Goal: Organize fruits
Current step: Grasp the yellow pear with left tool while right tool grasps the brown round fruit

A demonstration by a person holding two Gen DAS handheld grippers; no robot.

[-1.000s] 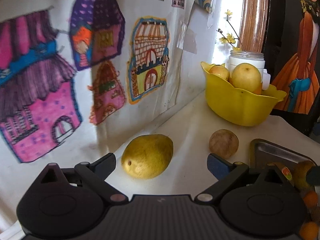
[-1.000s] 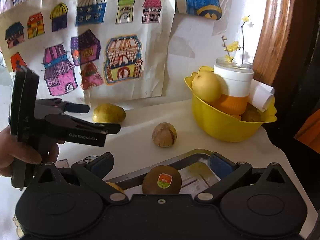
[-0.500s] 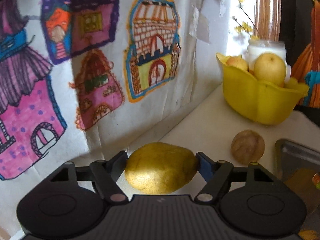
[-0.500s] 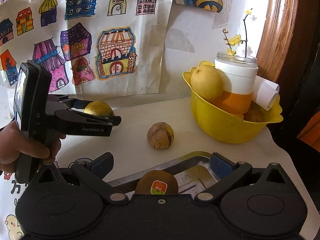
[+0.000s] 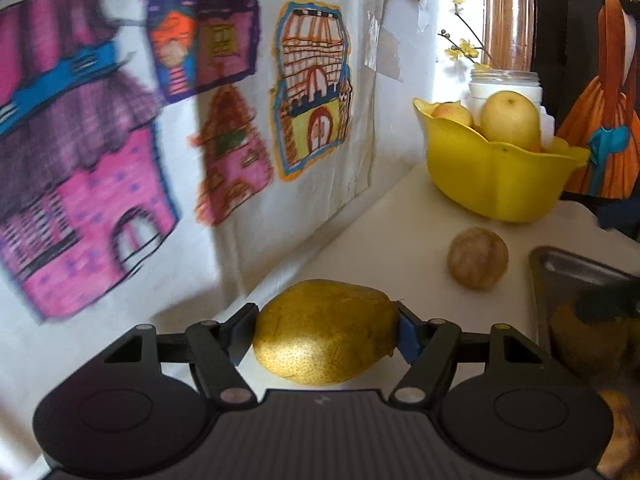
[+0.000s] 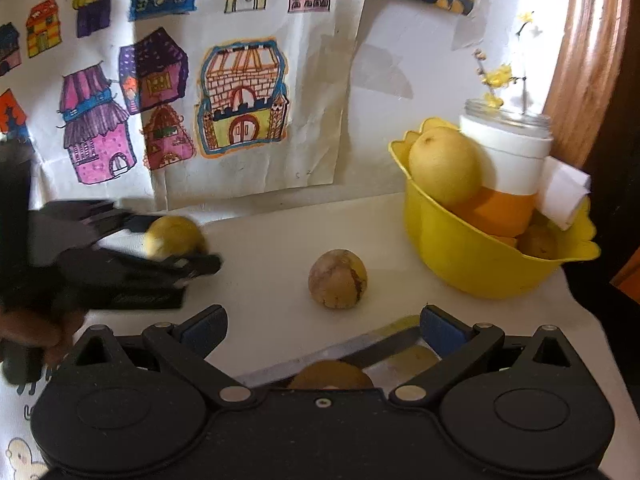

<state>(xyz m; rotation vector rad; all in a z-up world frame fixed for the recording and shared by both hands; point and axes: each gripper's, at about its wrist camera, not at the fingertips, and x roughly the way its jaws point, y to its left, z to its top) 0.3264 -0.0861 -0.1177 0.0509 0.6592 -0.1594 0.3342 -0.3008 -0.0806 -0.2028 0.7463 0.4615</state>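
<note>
**Left jaws clamped on yellow pear; right jaws apart over tray**

Closed in on the yellow pear (image 5: pixel 326 332) since a second ago, when it lay loose ahead of spread fingers: left gripper (image 5: pixel 326 330) now pressing a pad against each end of the fruit. Seen blurred from the right wrist view, same left gripper (image 6: pixel 176 248) with the pear (image 6: pixel 174 236) between its fingers, far to the left of the yellow bowl (image 6: pixel 480 264).

Landmark: yellow bowl (image 5: pixel 496 176), at the back right of the white table (image 5: pixel 384 240). Behind and left of the bowl, children's house drawings (image 5: pixel 160 120) covering the wall. Inside the bowl, a white and orange jar (image 6: pixel 508 176) holding a sprig of yellow flowers, a large pale pear (image 6: pixel 444 168) leaning on the jar, a smaller fruit (image 5: pixel 448 114) at the far rim. In front of the bowl and slightly left, a round brown fruit (image 6: pixel 338 280) alone on the table, touching nothing. Nearer than that, a metal tray (image 6: pixel 384 346), with a kiwi (image 6: pixel 332 376) partly hidden behind the right gripper (image 6: pixel 322 330). Right gripper fingers spread wide above the tray edge, gripping nothing.
</note>
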